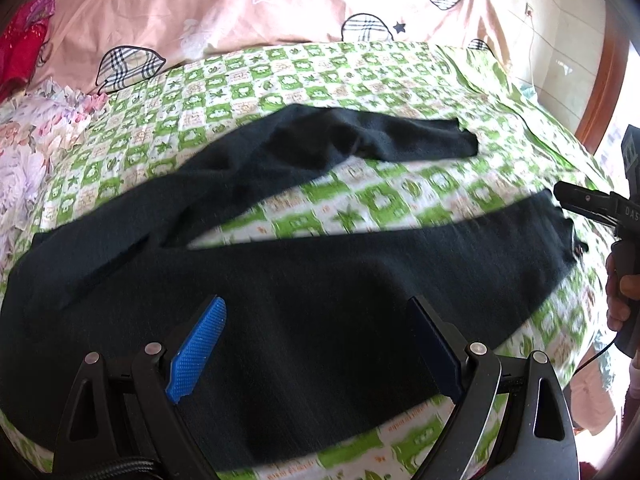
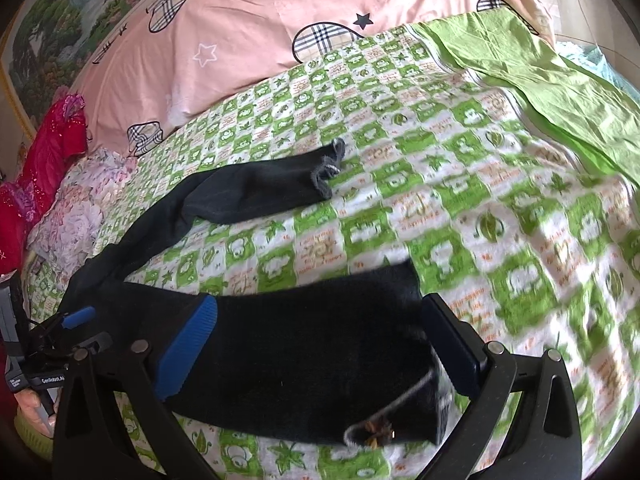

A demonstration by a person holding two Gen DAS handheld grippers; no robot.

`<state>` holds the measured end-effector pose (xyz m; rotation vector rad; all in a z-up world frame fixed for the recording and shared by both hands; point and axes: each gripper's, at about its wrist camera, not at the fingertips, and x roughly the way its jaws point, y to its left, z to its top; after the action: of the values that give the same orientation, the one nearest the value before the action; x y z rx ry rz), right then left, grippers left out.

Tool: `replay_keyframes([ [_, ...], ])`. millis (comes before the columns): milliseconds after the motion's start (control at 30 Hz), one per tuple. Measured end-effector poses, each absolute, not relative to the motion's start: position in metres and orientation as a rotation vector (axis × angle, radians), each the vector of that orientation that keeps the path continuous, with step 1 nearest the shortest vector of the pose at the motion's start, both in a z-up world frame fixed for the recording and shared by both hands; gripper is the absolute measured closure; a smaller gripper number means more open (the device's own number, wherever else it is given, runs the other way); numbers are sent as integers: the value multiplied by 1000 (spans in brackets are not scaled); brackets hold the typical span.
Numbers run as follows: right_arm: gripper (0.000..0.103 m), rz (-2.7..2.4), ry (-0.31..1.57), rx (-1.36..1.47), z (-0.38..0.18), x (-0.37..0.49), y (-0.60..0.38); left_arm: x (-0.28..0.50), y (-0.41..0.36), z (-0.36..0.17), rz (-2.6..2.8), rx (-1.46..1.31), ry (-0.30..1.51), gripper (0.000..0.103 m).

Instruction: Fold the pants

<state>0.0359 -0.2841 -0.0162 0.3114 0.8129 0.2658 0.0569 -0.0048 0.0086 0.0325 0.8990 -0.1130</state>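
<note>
Black pants point(image 1: 304, 280) lie spread on the green-and-white checked bed sheet point(image 1: 360, 76), legs apart in a V. My left gripper point(image 1: 316, 316) is open above the near leg's upper part, blue pads wide apart, holding nothing. My right gripper point(image 2: 320, 316) is open over the cuff end of the near leg point(image 2: 320, 344), where a grey edge with a small brown bit shows. The far leg's cuff point(image 2: 326, 168) lies further back. The right gripper also shows at the right edge of the left wrist view point(image 1: 568, 196), and the left gripper at the left edge of the right wrist view point(image 2: 76, 318).
A pink quilt point(image 1: 240, 4) with plaid hearts lies along the back of the bed. A flowered cloth point(image 1: 36, 148) and red fabric point(image 1: 20, 48) sit at the left. A plain green sheet edge point(image 2: 540, 68) lies at the far right, near a wooden frame point(image 1: 604, 80).
</note>
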Motion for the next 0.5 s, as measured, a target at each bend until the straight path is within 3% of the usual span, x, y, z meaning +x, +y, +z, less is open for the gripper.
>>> replay_keyframes([
  [267, 17, 355, 830, 276, 2, 99, -264, 113, 17, 33, -85, 59, 889, 11],
  [400, 30, 352, 852, 261, 3, 130, -261, 149, 32, 38, -69, 55, 905, 11],
  [500, 31, 350, 886, 275, -2, 156, -263, 182, 39, 34, -54, 64, 936, 11],
])
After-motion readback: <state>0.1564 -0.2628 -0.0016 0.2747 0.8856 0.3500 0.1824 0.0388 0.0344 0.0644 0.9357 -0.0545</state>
